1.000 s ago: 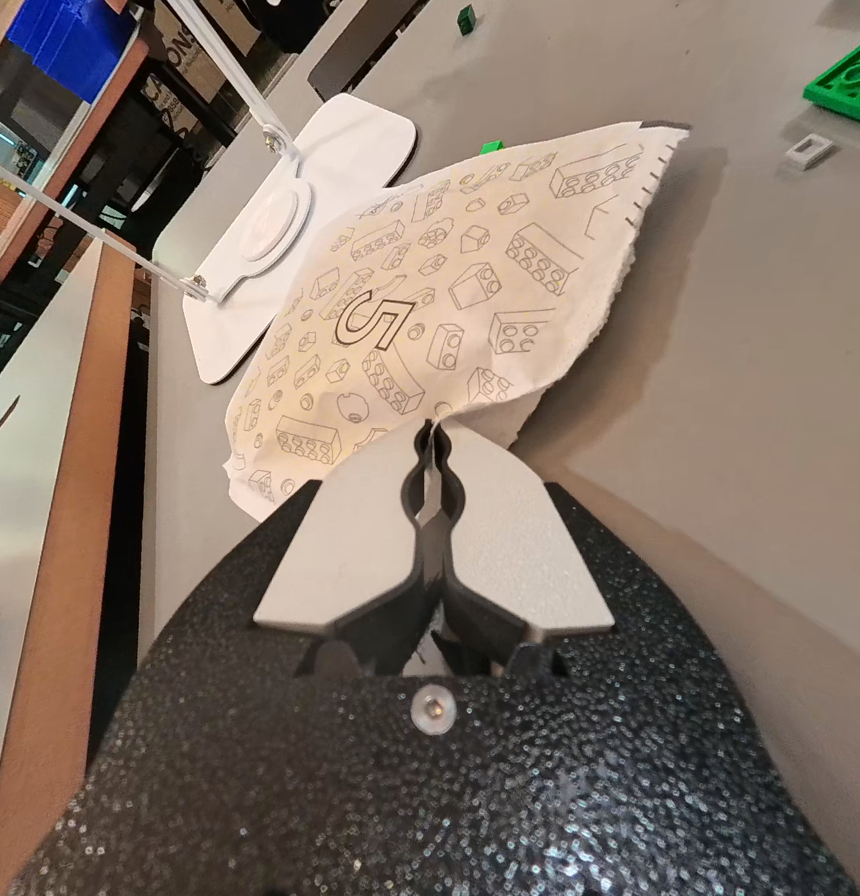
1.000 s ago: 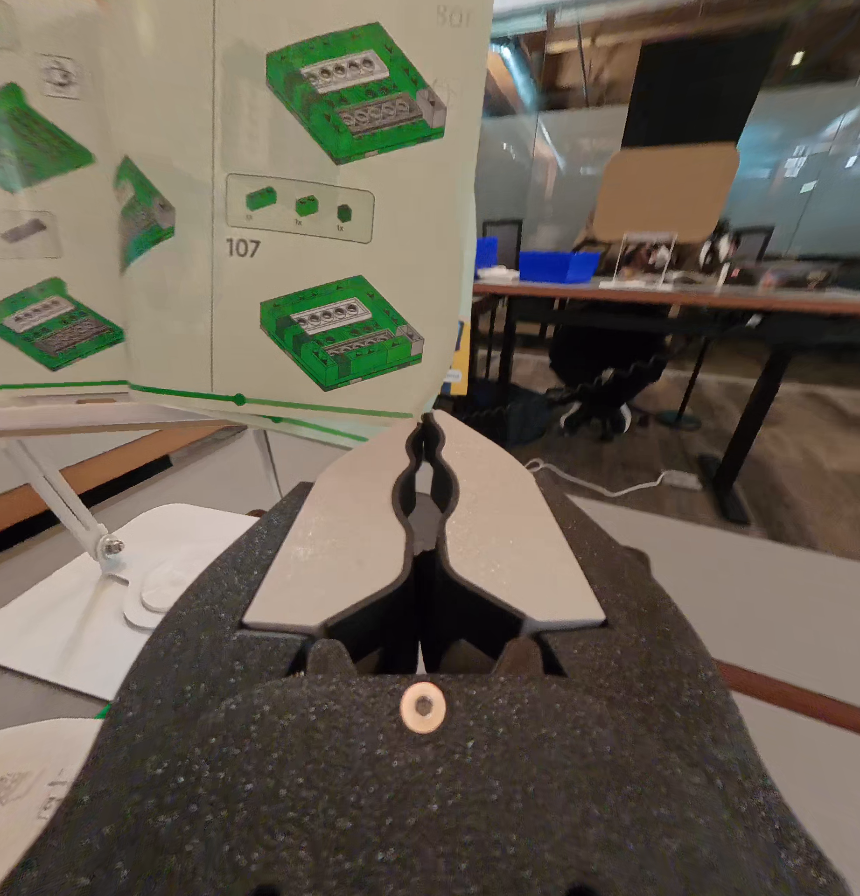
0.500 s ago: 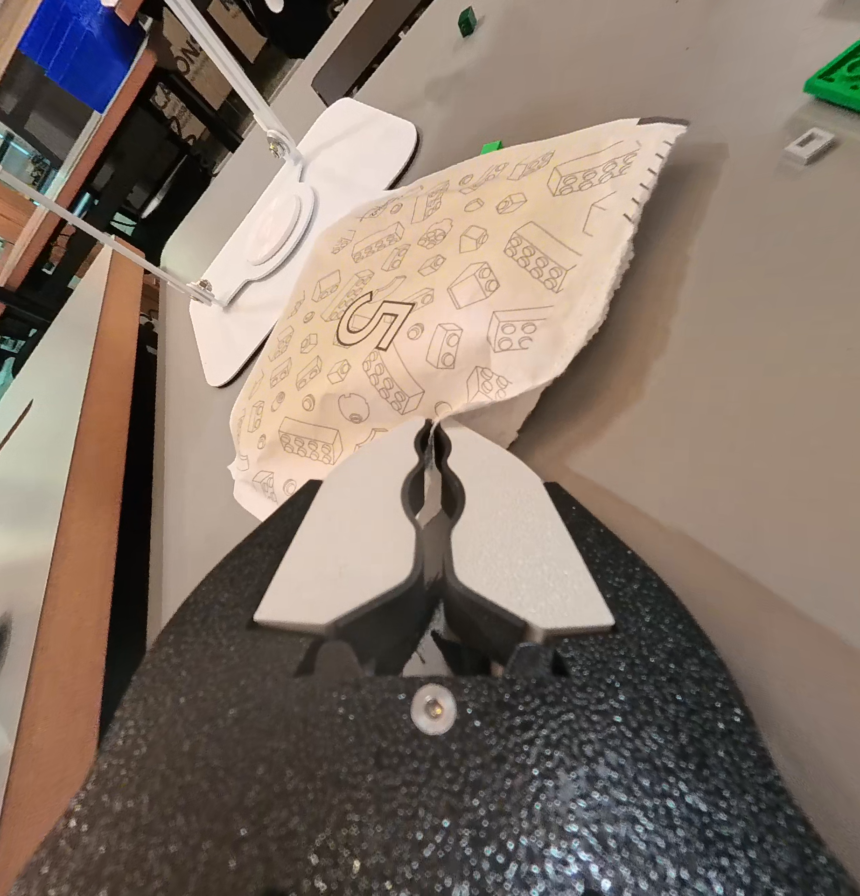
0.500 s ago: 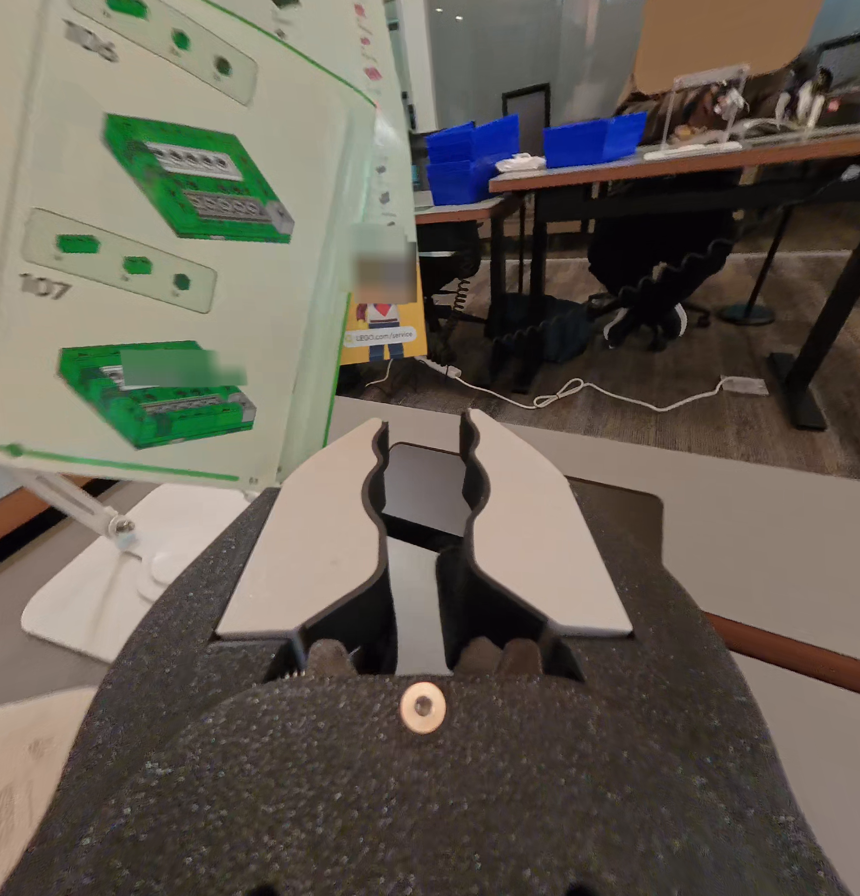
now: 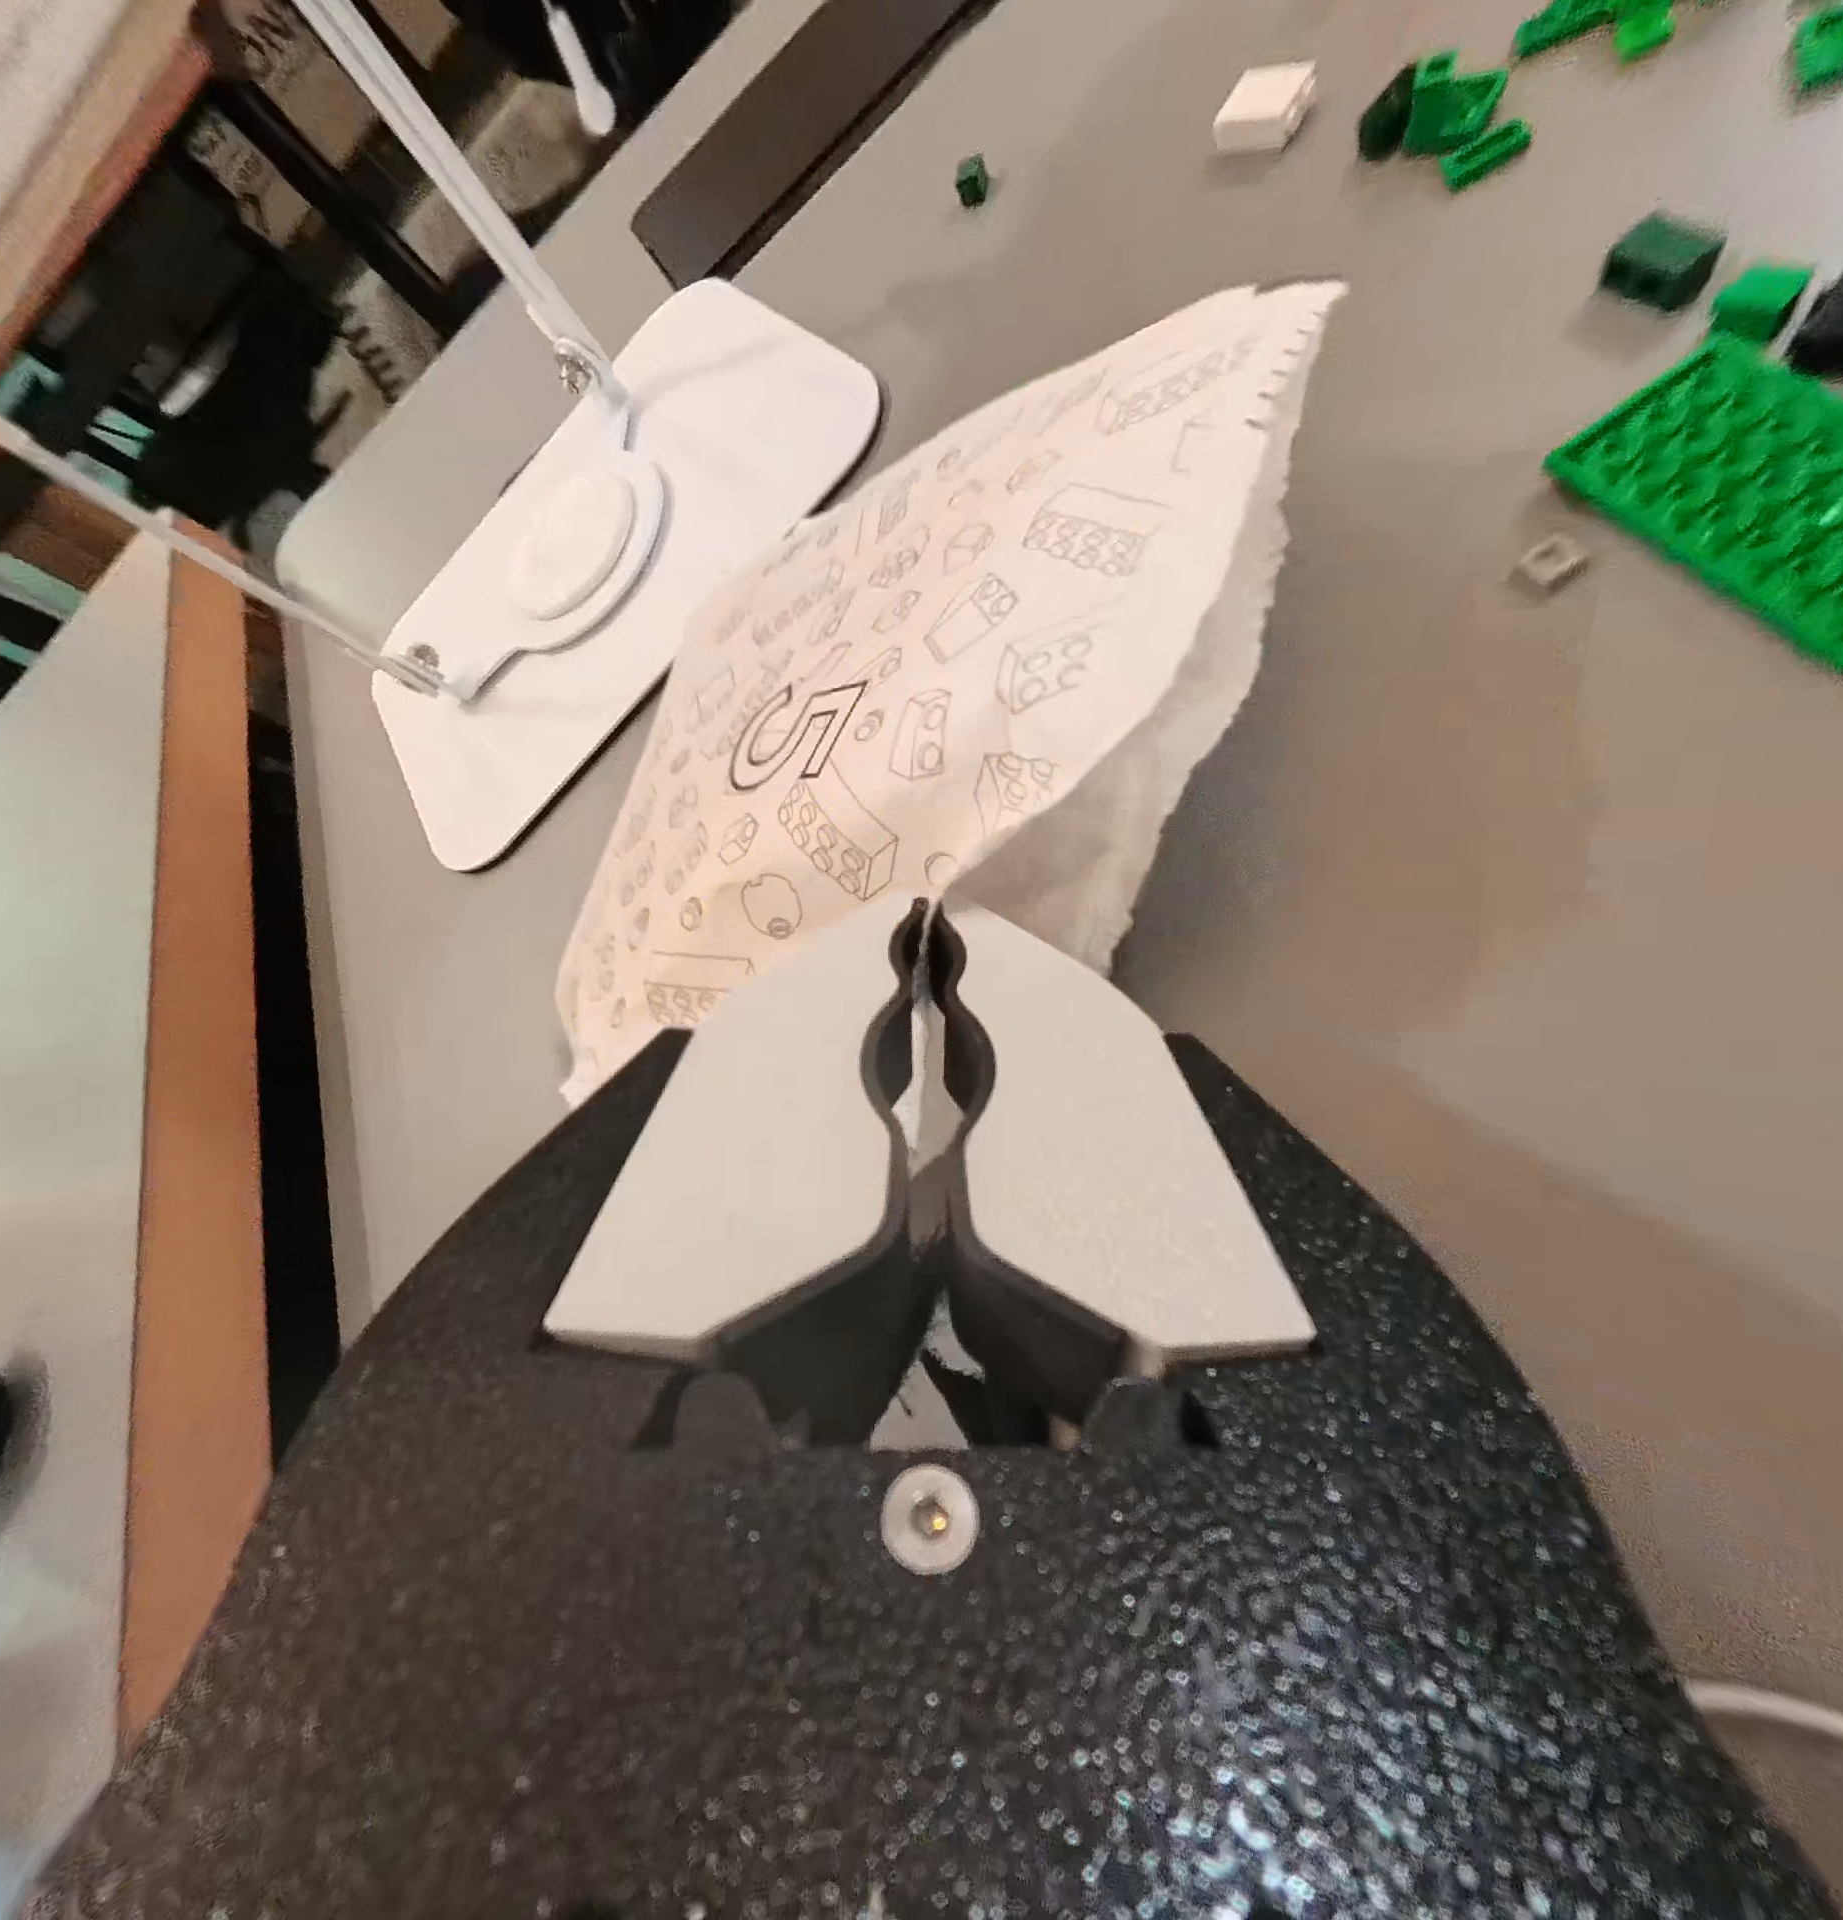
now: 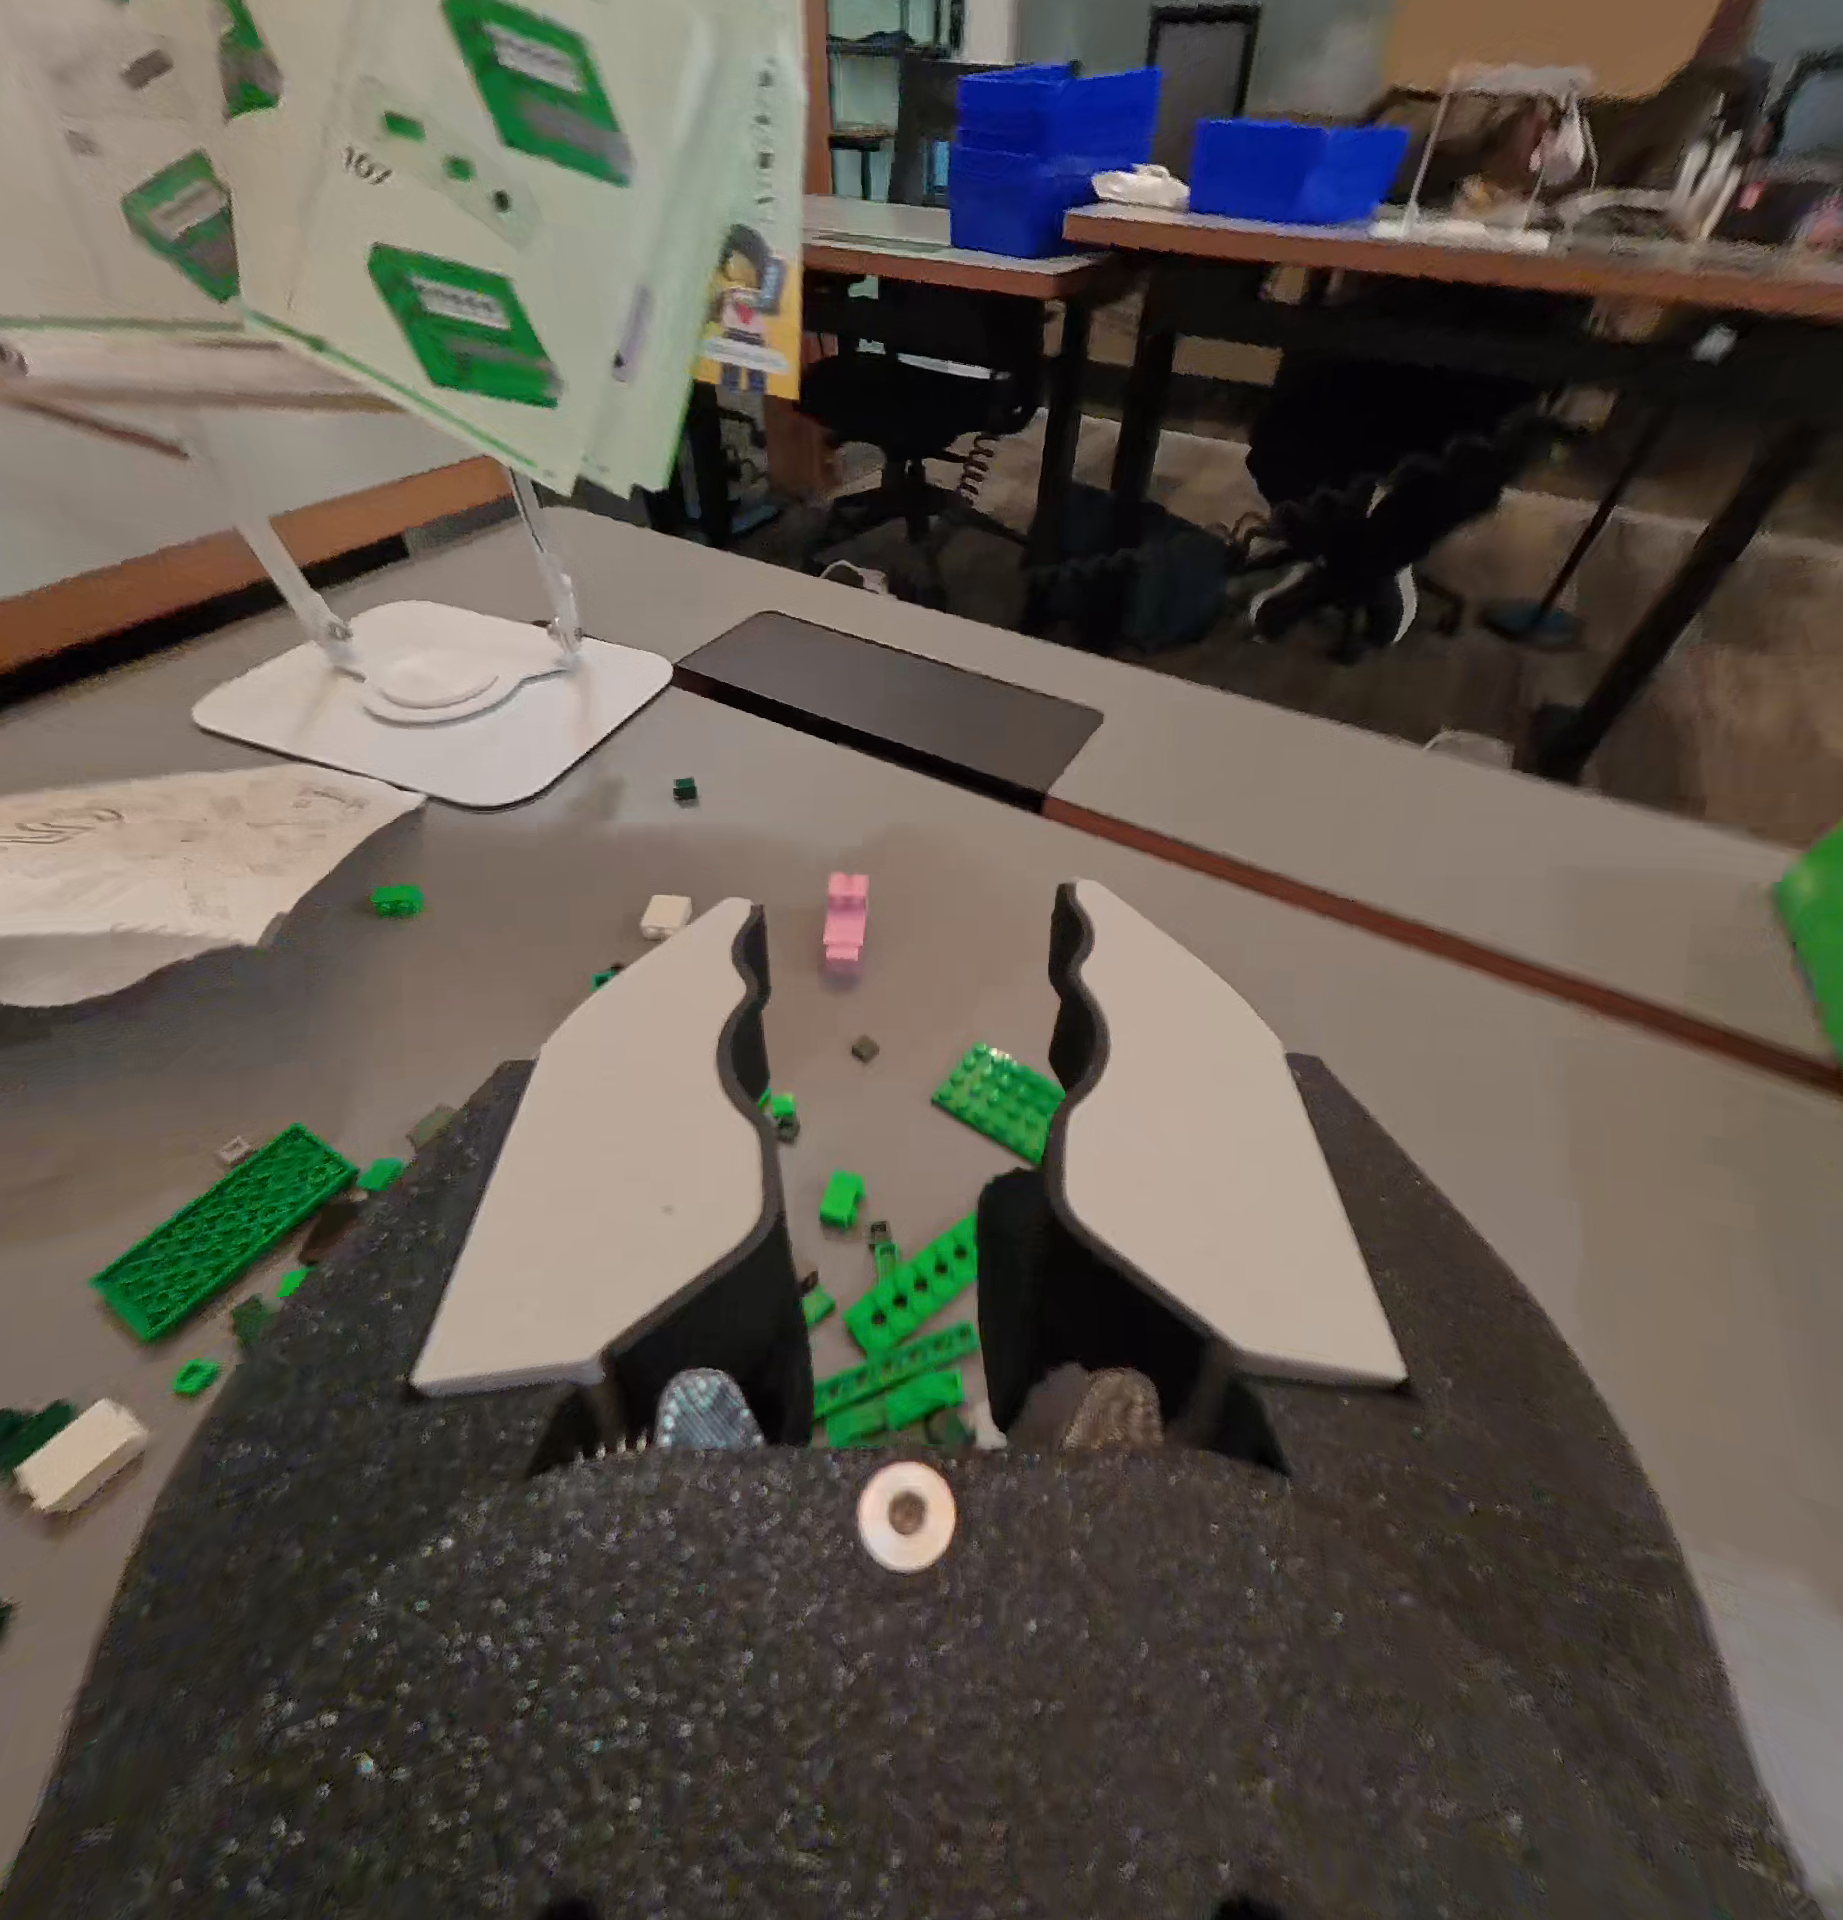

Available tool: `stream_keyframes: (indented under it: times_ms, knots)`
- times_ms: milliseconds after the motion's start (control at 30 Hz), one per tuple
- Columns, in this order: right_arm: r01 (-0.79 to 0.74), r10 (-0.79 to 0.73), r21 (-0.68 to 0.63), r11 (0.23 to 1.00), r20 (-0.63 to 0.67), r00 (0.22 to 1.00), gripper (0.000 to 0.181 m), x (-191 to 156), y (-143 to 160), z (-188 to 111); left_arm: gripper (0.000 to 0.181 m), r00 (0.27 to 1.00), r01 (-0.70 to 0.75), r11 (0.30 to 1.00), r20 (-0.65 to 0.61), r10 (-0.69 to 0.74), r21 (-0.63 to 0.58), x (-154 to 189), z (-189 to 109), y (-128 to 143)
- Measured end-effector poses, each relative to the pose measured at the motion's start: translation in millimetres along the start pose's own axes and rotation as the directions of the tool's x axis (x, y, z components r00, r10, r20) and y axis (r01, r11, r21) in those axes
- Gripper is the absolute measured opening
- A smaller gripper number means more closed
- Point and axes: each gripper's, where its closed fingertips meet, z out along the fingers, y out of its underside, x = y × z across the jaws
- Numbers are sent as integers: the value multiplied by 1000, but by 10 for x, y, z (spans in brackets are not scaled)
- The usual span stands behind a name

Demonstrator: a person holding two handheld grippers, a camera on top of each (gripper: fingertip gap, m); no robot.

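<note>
Paper is pinched hard between the fingers of the left gripper (image 5: 925,914): a white paper bag (image 5: 927,665) printed with brick outlines is gripped by its torn edge and lifted off the grey table (image 5: 1468,831), beside the white stand base (image 5: 626,540). Over on the right, the right gripper (image 6: 904,904) is spread wide and nothing is held. A pink brick piece (image 6: 846,925) is framed between its tips, with green bricks (image 6: 912,1299) scattered beneath and a green plate (image 6: 1000,1101) just beside the right finger. The booklet (image 6: 397,208) is seen propped on the stand.
</note>
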Motion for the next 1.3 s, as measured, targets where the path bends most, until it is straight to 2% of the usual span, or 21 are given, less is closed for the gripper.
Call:
stream_keyframes:
  times_ms: [100,167,267,433,500,600,767,967,1300]
  knots:
    - [-119,119,4,993,44,992,43,91,150,-126,0,998,11,999,-66,-14,-36,-95,-120,-261]
    - [-160,160,-11,987,47,986,50,155,272,-137,0,997,7,999,-82,-10,-34,-215,-234,-476]
    - [-128,130,-64,990,32,991,56,213,433,-121,0,994,-7,997,-106,-1,-72,-413,-393,-699]
    - [-51,52,-49,997,7,999,49,147,500,-121,0,979,-57,993,-202,34,-106,-586,-583,-899]
    - [-25,25,-61,998,8,1000,46,100,555,-108,0,954,-142,986,-278,111,-91,-506,-655,-894]
    - [-19,20,-43,999,16,1000,42,37,566,-87,0,943,-162,984,-305,133,-75,-448,-693,-887]
    - [23,-23,-44,999,-1,1000,33,54,616,-69,0,950,-188,975,-273,150,-119,-531,-595,-732]
    - [51,-53,-36,998,-57,997,34,126,688,-13,0,955,-198,965,-257,150,-174,-642,-472,-602]
    - [-45,44,-14,999,-78,996,37,250,769,9,0,948,-227,964,-257,186,-140,-671,-470,-585]
